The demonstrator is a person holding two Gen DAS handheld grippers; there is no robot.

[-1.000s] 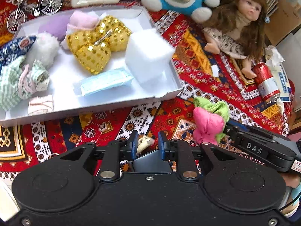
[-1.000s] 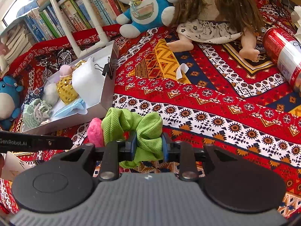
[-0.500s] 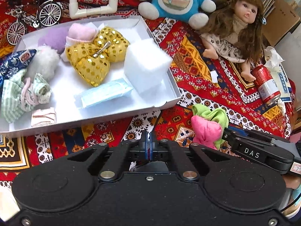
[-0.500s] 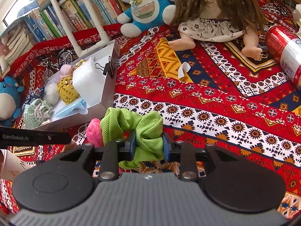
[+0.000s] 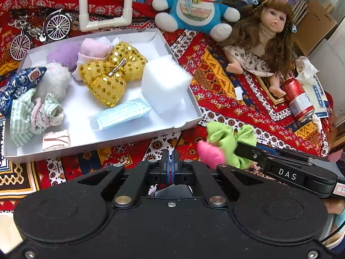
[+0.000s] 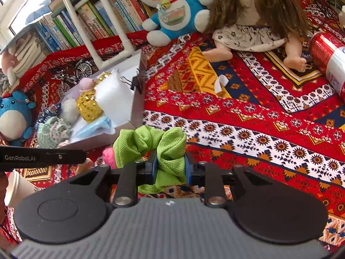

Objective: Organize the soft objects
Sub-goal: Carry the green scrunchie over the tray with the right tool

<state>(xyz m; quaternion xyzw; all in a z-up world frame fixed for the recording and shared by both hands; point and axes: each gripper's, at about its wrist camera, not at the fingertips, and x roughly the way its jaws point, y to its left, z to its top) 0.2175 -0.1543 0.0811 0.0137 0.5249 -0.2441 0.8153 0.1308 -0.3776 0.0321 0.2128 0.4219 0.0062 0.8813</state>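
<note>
Scrunchie (image 6: pixel 170 151) – green – clamped in right gripper (image 6: pixel 170 170).

Black tool (image 5: pixel 171 169), blue pads, silver screws

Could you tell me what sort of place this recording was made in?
Probably a home room, perhaps a child's: shelves of books behind a patterned red cloth, with a Doraemon plush and a long-haired doll sitting on it.
</note>
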